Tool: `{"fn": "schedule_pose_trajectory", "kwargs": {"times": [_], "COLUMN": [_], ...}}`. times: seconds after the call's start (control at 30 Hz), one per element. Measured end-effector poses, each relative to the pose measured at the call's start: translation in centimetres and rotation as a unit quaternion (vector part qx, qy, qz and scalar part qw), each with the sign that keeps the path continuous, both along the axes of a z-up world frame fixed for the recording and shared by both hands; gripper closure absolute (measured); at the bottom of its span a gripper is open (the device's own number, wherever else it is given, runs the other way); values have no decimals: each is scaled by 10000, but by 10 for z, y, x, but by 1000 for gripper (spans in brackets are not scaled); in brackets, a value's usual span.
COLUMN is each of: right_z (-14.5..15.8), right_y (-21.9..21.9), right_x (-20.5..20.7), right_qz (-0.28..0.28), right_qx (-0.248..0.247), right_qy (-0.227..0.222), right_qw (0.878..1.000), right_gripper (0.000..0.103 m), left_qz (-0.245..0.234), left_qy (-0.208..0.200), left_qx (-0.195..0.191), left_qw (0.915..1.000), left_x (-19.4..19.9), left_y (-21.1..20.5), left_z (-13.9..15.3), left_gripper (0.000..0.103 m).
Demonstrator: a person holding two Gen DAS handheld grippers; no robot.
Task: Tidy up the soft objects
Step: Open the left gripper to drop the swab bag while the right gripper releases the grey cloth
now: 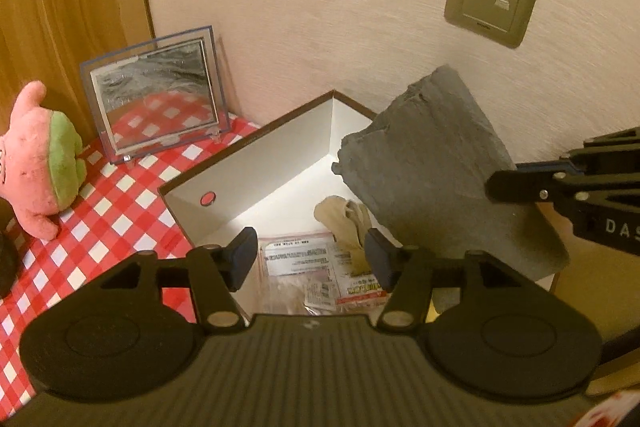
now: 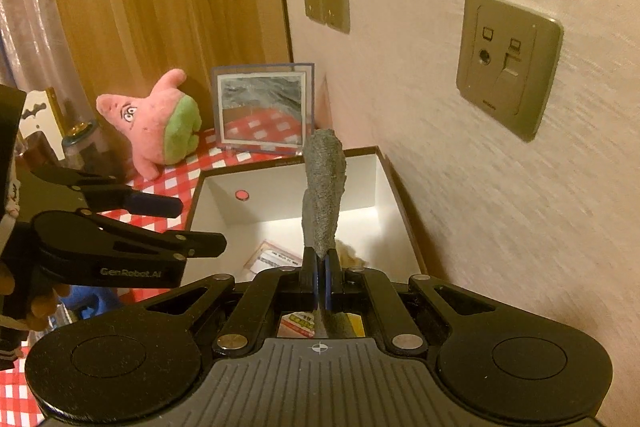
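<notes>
My right gripper (image 2: 321,259) is shut on a folded grey cloth (image 2: 323,187) and holds it above the open white box (image 2: 280,183). In the left wrist view the grey cloth (image 1: 432,171) hangs over the box (image 1: 256,163), pinched by the right gripper (image 1: 516,183) coming in from the right. My left gripper (image 1: 310,259) is open and empty over the box's near side. Inside the box lie a beige cloth (image 1: 348,223) and plastic packets (image 1: 304,271). A pink and green plush star (image 1: 36,163) lies on the checked tablecloth to the left; it also shows in the right wrist view (image 2: 160,123).
A clear acrylic picture frame (image 1: 156,99) stands on the red and white checked tablecloth (image 1: 112,211) behind the box. The wall (image 1: 360,27) with sockets is close behind. A wooden panel (image 1: 60,7) is at the left. Jars and bottles (image 2: 76,143) stand far left.
</notes>
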State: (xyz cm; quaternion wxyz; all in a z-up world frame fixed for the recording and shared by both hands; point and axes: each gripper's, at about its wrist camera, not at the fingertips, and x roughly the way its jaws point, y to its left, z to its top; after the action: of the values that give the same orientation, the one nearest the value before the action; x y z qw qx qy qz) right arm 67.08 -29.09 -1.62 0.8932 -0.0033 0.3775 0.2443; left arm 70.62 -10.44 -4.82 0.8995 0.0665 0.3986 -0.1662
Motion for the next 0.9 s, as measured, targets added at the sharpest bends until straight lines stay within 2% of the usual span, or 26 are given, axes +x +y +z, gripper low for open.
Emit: {"fn": "schedule_pose_trajectory", "kwargs": {"times": [0.2, 0.33, 0.73, 0.9], "right_z": [-4, -3, -10, -16], "right_y": [9, 17, 13, 9], "right_x": [6, 8, 3, -4], "right_qz": [45, 38, 19, -59], "right_qx": [-25, -274, -278, -295], "right_qy": [44, -55, 168, 309], "right_qw": [10000, 9996, 9995, 9991], "right_gripper": [100, 100, 98, 92], "left_qz": [13, 21, -48, -84], "left_qy": [92, 88, 104, 115], "left_qx": [8, -11, -74, -95], "left_qw": [10000, 10000, 9999, 9999], "left_x": [-1, -2, -11, -17], "left_y": [3, 5, 4, 1], "left_z": [-3, -2, 1, 2], "left_gripper": [46, 46, 46, 46]}}
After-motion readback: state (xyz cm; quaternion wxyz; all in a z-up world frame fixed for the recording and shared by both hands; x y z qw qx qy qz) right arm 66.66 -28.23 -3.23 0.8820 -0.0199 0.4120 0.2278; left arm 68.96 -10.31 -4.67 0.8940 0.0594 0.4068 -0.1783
